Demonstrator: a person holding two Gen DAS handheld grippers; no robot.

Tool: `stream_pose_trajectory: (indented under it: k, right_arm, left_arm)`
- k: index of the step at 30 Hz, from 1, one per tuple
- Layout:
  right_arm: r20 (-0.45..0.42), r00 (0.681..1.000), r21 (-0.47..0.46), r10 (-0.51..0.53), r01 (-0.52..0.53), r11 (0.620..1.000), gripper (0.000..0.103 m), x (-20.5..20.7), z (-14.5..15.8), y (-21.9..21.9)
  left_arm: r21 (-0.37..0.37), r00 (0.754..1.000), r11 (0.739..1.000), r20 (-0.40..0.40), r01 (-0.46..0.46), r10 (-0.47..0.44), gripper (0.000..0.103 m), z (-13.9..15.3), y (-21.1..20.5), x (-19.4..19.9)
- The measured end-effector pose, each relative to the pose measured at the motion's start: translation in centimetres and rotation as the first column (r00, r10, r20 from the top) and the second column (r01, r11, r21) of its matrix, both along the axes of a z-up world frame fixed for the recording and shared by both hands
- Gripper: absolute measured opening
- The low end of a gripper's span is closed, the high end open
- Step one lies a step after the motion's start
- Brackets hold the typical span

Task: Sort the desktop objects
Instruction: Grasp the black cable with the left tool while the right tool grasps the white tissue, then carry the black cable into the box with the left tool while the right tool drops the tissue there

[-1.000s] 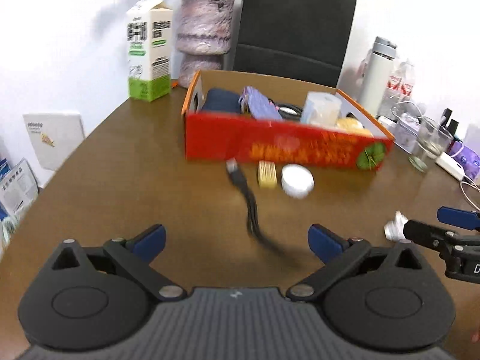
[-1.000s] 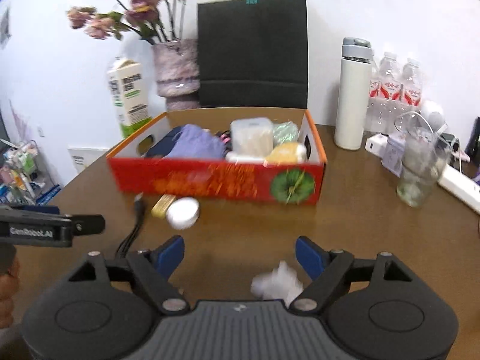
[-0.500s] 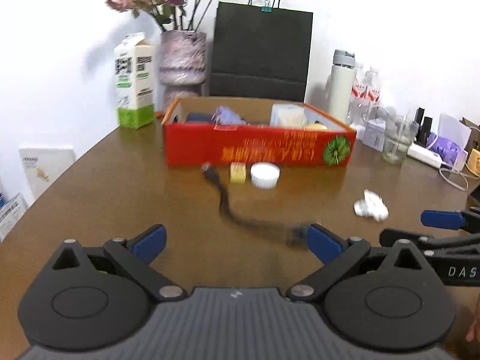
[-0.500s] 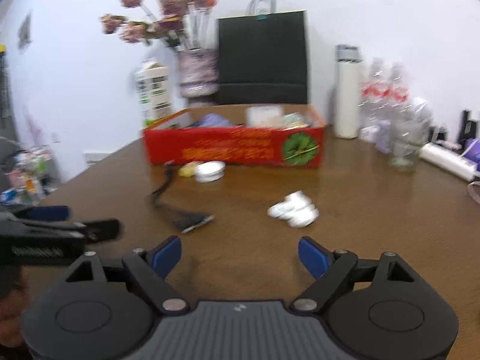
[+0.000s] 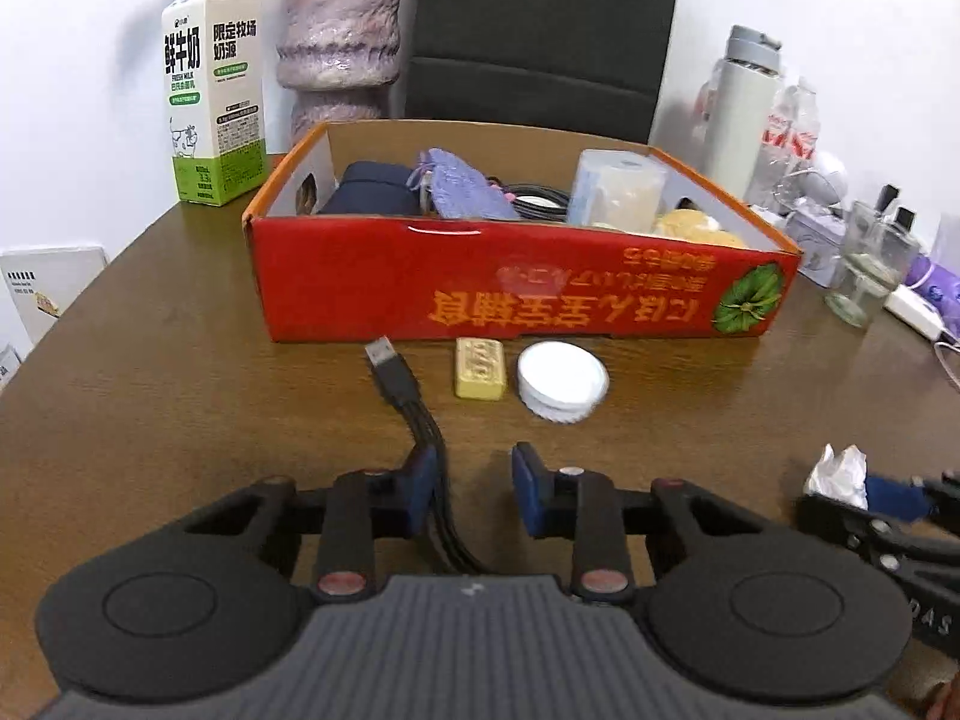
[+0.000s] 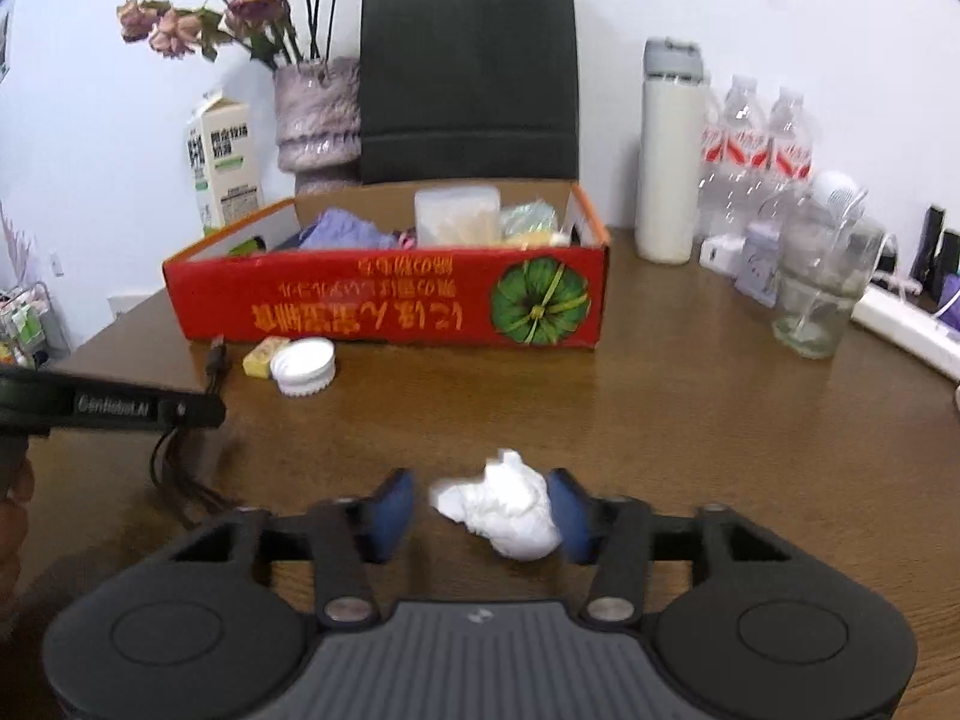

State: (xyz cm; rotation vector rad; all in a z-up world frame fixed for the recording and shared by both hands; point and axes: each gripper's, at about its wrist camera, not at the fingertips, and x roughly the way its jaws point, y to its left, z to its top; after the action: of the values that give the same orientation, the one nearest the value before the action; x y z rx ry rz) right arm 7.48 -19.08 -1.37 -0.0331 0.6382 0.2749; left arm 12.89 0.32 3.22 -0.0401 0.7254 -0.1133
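A black USB cable (image 5: pixel 401 385) lies on the brown table in front of the red box (image 5: pixel 516 294). My left gripper (image 5: pixel 474 489) is half closed around the cable, which touches the left pad; a gap remains on the right. A crumpled white tissue (image 6: pixel 510 504) lies between the pads of my right gripper (image 6: pixel 480 510), touching the right pad, with a gap on the left. The tissue also shows in the left wrist view (image 5: pixel 837 474). A yellow block (image 5: pixel 479 367) and a white lid (image 5: pixel 561 379) lie before the box.
The box holds a dark pouch, a purple bag, a cable and a clear tub. A milk carton (image 5: pixel 213 84), vase (image 5: pixel 339 36) and black bag (image 6: pixel 468 72) stand behind it. A white flask (image 6: pixel 671 150), bottles, a glass (image 6: pixel 822 294) and a power strip stand at the right.
Both grippers have dropped back down to the table and narrowed from wide open: the left around the cable, the right around the tissue.
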Motion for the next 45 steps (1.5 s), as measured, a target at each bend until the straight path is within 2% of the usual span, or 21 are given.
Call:
stream_pose_trajectory:
  k: [2, 5, 9, 15, 18, 20, 23, 26, 28, 31, 35, 40, 45]
  right_arm:
    - [0.002, 1.000, -0.011, 0.003, -0.003, 1.000, 0.022, -0.1, -0.2, 0.2]
    - [0.001, 1.000, 0.005, 0.009, -0.009, 1.000, 0.018, -0.2, -0.3, 0.0]
    - [-0.003, 1.000, 0.021, 0.010, -0.010, 1.000, 0.016, -0.1, -0.3, -0.2]
    - [0.004, 1.000, 0.078, 0.025, -0.025, 0.997, 0.014, 0.0, -0.2, -0.5]
    - [0.070, 0.997, 0.076, 0.037, -0.043, 0.996, 0.013, -0.9, 0.4, -0.1]
    - [0.120, 0.992, 0.063, 0.045, -0.053, 0.997, 0.013, -1.6, 0.7, 0.2]
    - [0.172, 0.984, 0.068, 0.046, -0.058, 0.996, 0.013, -2.5, 1.2, 0.3]
    - [0.242, 0.969, 0.070, 0.042, -0.061, 0.996, 0.012, -4.1, 2.6, 0.6]
    - [0.295, 0.955, 0.094, 0.042, -0.073, 0.993, 0.012, -5.6, 3.9, 0.8]
    - [0.351, 0.936, 0.131, 0.027, -0.078, 0.988, 0.012, -7.4, 5.4, 0.9]
    - [0.364, 0.931, 0.187, -0.003, -0.070, 0.980, 0.012, -9.5, 6.5, 0.8]
    - [0.367, 0.930, 0.175, 0.004, -0.073, 0.982, 0.012, -11.3, 7.1, 1.3]
    - [0.401, 0.916, 0.175, 0.006, -0.083, 0.981, 0.012, -13.0, 9.4, 1.4]
  left_arm:
    - [-0.003, 0.999, 0.999, 0.007, -0.032, 0.032, 0.028, 0.2, 0.5, 0.9]
    - [-0.035, 0.998, 0.998, 0.013, -0.059, 0.060, 0.029, 0.5, 1.4, 2.4]
    - [-0.031, 0.996, 0.995, -0.019, -0.091, 0.090, 0.026, -0.1, 2.0, 4.5]
    - [-0.026, 0.998, 0.998, -0.005, -0.063, 0.063, 0.020, -0.1, 1.5, 4.1]
    - [-0.040, 0.998, 0.997, 0.035, -0.059, 0.060, 0.020, 0.6, 1.5, 2.1]
    - [-0.039, 0.992, 0.998, 0.111, -0.052, 0.056, 0.020, 2.1, 1.2, -0.6]
    - [-0.043, 0.974, 0.999, 0.225, -0.012, 0.022, 0.019, 4.8, 0.8, -5.2]
    - [-0.069, 0.953, 0.997, 0.302, 0.025, -0.003, 0.018, 7.3, 0.5, -9.0]
    - [-0.091, 0.940, 0.995, 0.341, 0.048, -0.014, 0.013, 8.7, 0.7, -11.1]
    - [-0.125, 0.939, 0.991, 0.345, 0.051, -0.005, 0.009, 9.7, 0.9, -12.8]
    - [-0.106, 0.933, 0.994, 0.360, 0.034, 0.007, 0.008, 9.7, 0.7, -15.0]
    - [-0.130, 0.940, 0.991, 0.335, -0.014, 0.057, 0.008, 9.9, 1.3, -16.1]
    - [-0.121, 0.912, 0.993, 0.408, 0.006, 0.044, 0.008, 12.3, 1.6, -17.8]
